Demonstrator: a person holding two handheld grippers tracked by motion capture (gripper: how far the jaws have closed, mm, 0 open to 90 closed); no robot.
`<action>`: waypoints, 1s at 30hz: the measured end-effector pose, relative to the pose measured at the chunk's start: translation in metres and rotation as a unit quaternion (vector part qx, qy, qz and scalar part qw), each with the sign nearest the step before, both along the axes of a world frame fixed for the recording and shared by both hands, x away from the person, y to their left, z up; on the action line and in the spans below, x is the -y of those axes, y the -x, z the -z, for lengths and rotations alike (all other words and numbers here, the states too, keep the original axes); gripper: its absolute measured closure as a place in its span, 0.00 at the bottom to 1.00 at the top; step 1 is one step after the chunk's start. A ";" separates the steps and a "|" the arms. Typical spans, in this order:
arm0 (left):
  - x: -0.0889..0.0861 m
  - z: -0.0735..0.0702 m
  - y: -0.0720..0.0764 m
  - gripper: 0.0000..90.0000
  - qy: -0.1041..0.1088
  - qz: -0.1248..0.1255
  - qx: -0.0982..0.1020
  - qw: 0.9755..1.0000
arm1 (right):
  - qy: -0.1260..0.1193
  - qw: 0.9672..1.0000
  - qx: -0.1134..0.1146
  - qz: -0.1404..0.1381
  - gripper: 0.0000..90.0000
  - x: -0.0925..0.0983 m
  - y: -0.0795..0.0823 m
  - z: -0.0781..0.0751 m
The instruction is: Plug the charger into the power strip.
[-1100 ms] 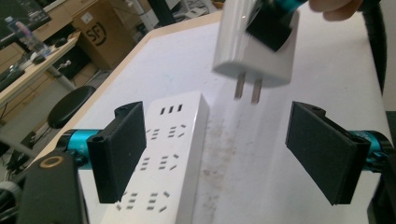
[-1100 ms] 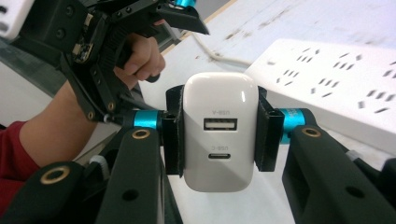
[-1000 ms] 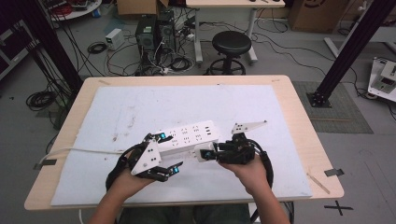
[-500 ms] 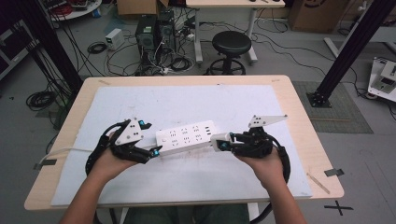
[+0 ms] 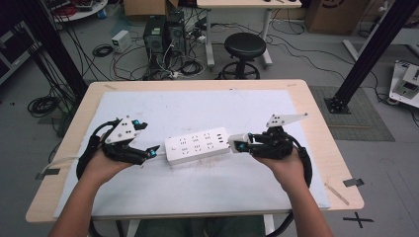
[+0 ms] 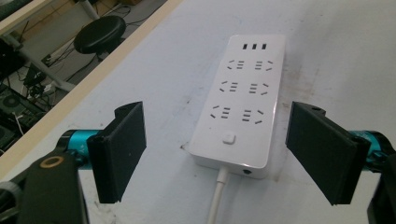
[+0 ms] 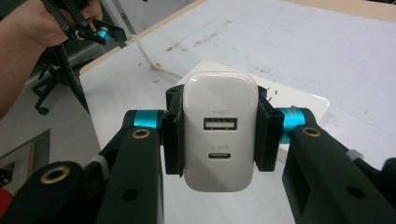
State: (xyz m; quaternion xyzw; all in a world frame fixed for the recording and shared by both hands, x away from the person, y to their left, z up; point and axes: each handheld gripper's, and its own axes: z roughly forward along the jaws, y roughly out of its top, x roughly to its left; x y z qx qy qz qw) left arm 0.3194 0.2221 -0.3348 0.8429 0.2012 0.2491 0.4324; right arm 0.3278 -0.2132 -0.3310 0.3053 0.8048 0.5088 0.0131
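Left tongs (image 5: 150,150): held low at left centre of the high view, tips pointing right toward the power strip (image 5: 197,144), jaws spread wide, nothing between them. Right tongs (image 5: 236,144): at right centre, tips pointing left, pinching a white USB charger (image 7: 219,130) by its sides, ports facing the right gripper view. Power strip: flat on the tabletop (image 5: 212,106), mid-frame between both tongs, long axis left-right, cable end toward the left tongs.
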 end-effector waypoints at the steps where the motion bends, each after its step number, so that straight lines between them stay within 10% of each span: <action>1: 0.000 0.000 0.000 0.23 0.000 0.000 0.000 1.000 | 0.000 1.000 0.000 0.000 0.71 0.000 0.000 0.000; 15: -0.018 0.006 0.002 0.23 0.006 -0.017 -0.005 1.000 | 0.095 0.994 0.017 -0.052 0.71 -0.029 -0.050 -0.022; 30: -0.030 0.014 0.006 0.23 0.004 -0.026 -0.013 1.000 | 0.217 0.966 0.022 -0.142 0.71 -0.086 -0.110 -0.016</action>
